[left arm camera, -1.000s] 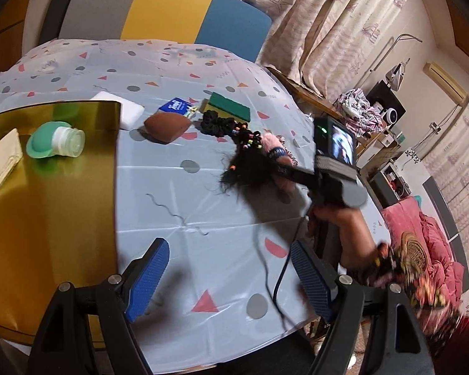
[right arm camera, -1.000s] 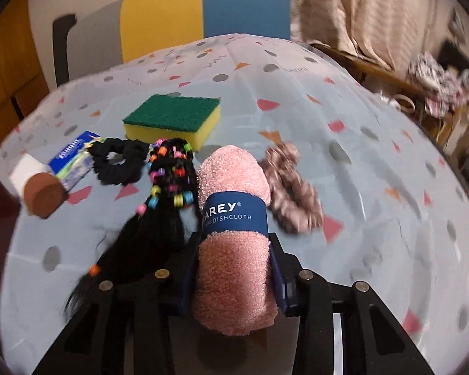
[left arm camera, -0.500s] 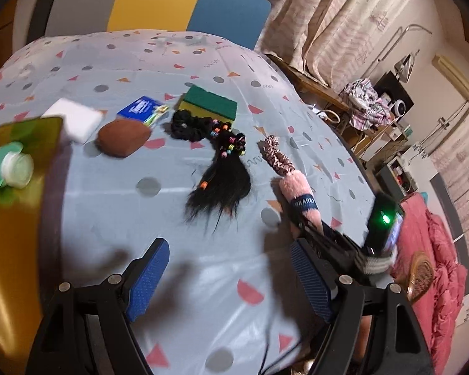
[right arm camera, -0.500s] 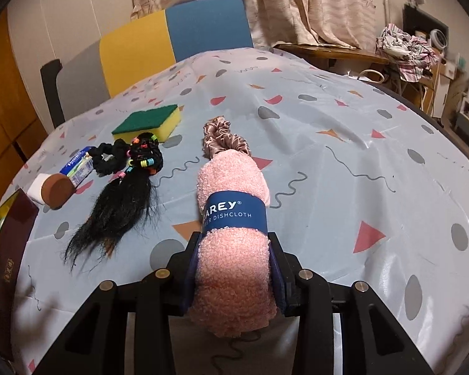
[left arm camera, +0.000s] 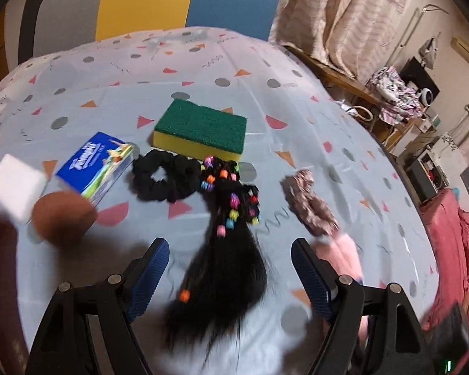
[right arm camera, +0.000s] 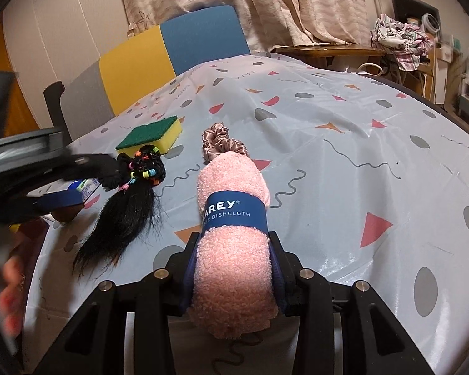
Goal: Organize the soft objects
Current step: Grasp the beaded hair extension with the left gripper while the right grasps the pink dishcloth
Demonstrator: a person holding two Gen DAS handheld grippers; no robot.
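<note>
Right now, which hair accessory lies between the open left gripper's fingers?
The black hairpiece with coloured beads; the black scrunchie and the pinkish satin scrunchie lie farther off.

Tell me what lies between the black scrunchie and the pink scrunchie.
The beaded black hairpiece lies between the black scrunchie and the pink scrunchie, its beaded top nearly touching the black one; the left wrist view shows it.
</note>
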